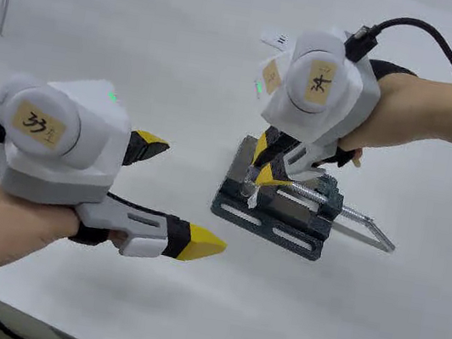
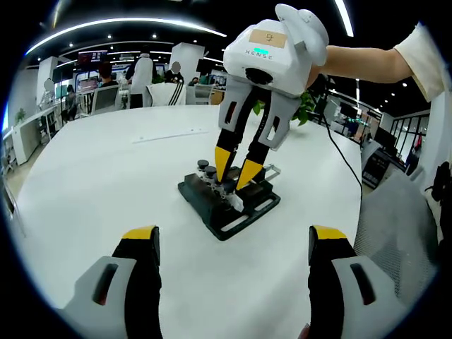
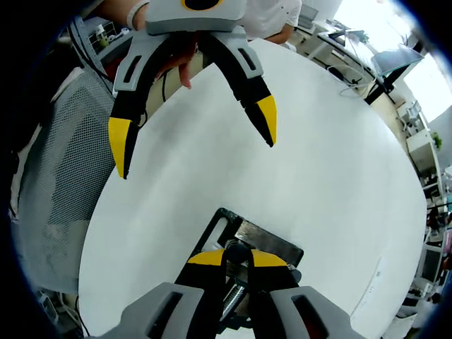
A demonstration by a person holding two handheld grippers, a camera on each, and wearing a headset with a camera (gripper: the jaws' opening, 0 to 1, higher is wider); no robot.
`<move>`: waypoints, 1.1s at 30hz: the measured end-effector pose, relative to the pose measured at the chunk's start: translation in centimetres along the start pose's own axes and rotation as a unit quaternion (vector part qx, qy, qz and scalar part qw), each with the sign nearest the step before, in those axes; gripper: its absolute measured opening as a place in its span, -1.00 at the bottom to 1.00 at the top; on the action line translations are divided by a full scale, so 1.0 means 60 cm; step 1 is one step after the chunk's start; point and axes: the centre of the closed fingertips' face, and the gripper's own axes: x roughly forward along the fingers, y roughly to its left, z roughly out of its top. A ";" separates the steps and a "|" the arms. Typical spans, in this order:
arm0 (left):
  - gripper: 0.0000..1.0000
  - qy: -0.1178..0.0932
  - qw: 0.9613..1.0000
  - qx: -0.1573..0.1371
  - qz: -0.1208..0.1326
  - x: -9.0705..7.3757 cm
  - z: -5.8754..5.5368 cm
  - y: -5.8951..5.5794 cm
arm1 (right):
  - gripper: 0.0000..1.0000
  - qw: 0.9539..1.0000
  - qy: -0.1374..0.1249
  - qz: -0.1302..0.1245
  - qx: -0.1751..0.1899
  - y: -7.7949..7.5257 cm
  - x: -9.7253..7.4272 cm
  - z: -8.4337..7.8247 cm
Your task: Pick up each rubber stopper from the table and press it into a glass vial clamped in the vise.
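Stopper [image 3: 236, 249]: lower centre, pinched between our nearly closed right fingers [image 3: 205, 258], over the vise [image 1: 240, 215].
Left fingers [image 1: 201, 244]: lower left, wide open, empty.
Press: we should push straight down, squarely.

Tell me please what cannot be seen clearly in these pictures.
Head view: the right tool covers the vial mouth in the vise, so the seating is hidden.
Right gripper view: the stopper between the tips hides the vial beneath.
Left gripper view: the vials are too small to count.
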 end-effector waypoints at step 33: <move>0.69 -0.001 1.000 -0.004 -0.003 0.002 -0.003 -0.008 | -0.68 1.000 -0.015 0.004 0.012 0.002 -0.002 0.003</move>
